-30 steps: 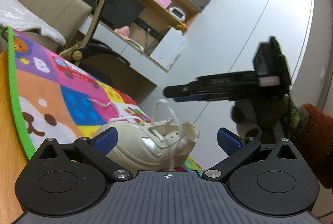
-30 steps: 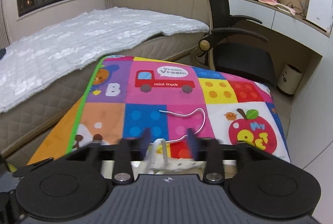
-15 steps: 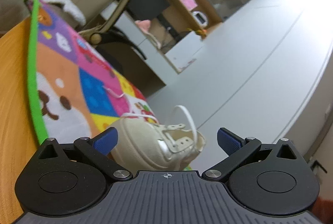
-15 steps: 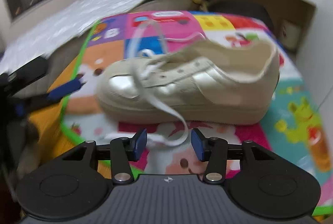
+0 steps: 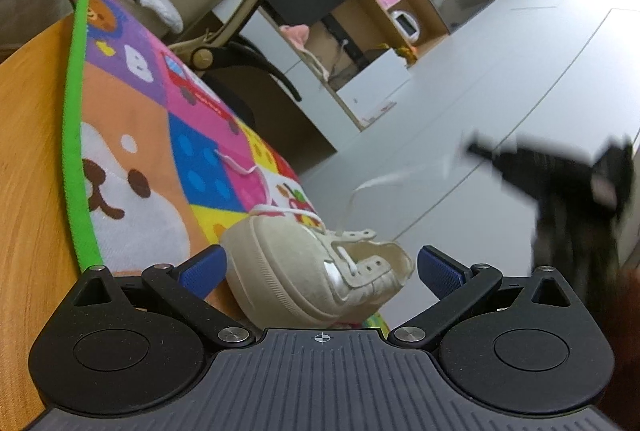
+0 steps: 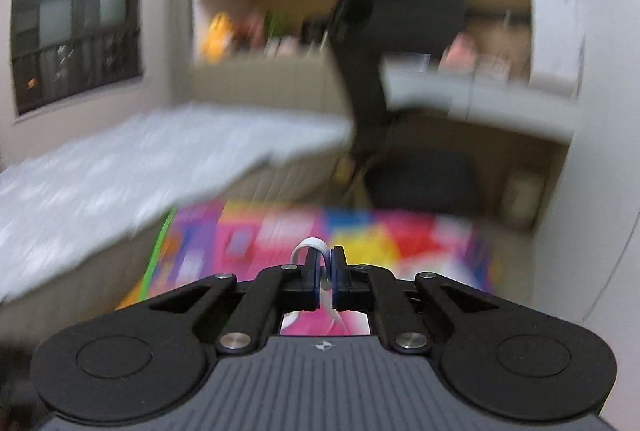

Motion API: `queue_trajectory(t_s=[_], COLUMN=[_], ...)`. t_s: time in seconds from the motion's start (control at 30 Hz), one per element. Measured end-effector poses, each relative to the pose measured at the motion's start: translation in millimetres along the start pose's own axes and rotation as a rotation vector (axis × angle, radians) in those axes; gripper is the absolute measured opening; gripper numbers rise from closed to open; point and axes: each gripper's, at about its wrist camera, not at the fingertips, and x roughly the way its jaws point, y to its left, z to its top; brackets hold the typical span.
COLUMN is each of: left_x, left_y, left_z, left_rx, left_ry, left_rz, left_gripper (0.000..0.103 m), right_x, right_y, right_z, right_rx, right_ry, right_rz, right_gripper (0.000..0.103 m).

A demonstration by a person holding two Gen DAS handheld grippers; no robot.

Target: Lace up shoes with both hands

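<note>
Between the blue pads of your right gripper (image 6: pixel 325 273) a flat white shoelace (image 6: pixel 310 243) is clamped, looping out at 11 o'clock of the tips. Your left gripper (image 5: pixel 320 271) stands wide apart, holding nothing, its pads flanking the cream low-top canvas shoe (image 5: pixel 316 271) on the colourful patchwork cartoon play mat (image 5: pixel 160 135). From the shoe, the lace rises toward 1 o'clock.

matt canvas shoe (image 5: pixel 304 267), glossy printed mat (image 5: pixel 168 135).
</note>
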Motion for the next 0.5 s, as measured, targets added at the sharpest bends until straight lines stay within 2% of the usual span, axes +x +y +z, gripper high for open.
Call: queue_trajectory(t_s=[0.07,0.1,0.13,0.17,0.23,0.3,0.5], left_x=[1.5,2.2,3.0,3.6,3.8,3.0,4.9], left_y=[0.6,0.5,0.3,-0.1,-0.9,-0.9,-7.0], left_z=[-0.2,-0.3,-0.3,-0.2,-0.5,-0.2,0.2], left_rx=[-0.004,-0.003,-0.002,0.001,0.009,0.013,0.015], left_ry=[0.008,0.012,0.018,0.027,0.047,0.071,0.15], left_rz=[0.012,0.019,0.026,0.035,0.043,0.045,0.03], left_gripper=[0.103,0.103,0.103,0.103,0.103,0.103,0.103], right_x=[23.1,36.6,50.1,62.4,80.2,86.6,88.1], right_y=[-6.5,-11.2,-16.8,-22.5,-35.1,-55.5,-118.3], right_z=[24.6,30.8,34.2,34.7,24.2,3.5,-82.4], right_rx=[0.014,0.026,0.039,0.045,0.032,0.059,0.283], right_ry=[-0.029,-0.015,0.003,0.025,0.07,0.115,0.254], right_rz=[-0.037,-0.063,-0.1,-0.134,-0.177,-0.175,-0.049], right_gripper=[0.009,0.022,0.046,0.054,0.055,0.055,0.056])
